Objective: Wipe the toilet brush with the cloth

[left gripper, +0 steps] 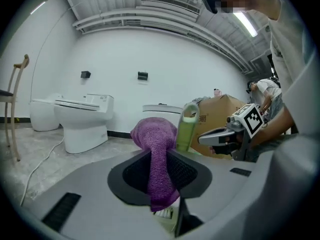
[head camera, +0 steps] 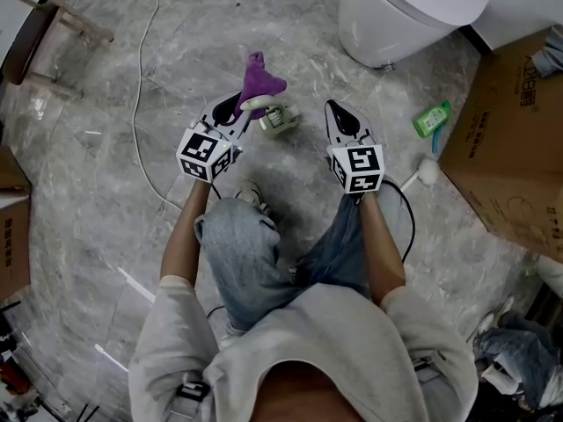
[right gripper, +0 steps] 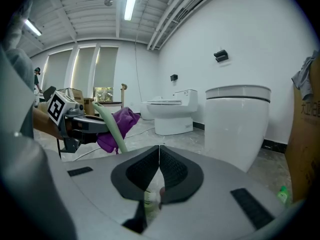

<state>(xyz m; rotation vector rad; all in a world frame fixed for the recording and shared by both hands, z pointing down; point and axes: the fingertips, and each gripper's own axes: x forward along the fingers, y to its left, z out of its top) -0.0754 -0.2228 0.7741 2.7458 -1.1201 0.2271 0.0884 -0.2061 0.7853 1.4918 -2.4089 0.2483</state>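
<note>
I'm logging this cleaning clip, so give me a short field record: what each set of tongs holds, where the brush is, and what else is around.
left gripper: tongs shut on the purple cloth
right gripper: tongs shut, nothing between them
toilet brush: bristle head down between the two grippers, green handle rising beside the cloth
cloth-to-brush contact: close, cannot tell if touching
nearby: toilet, green bottle, cardboard box
</note>
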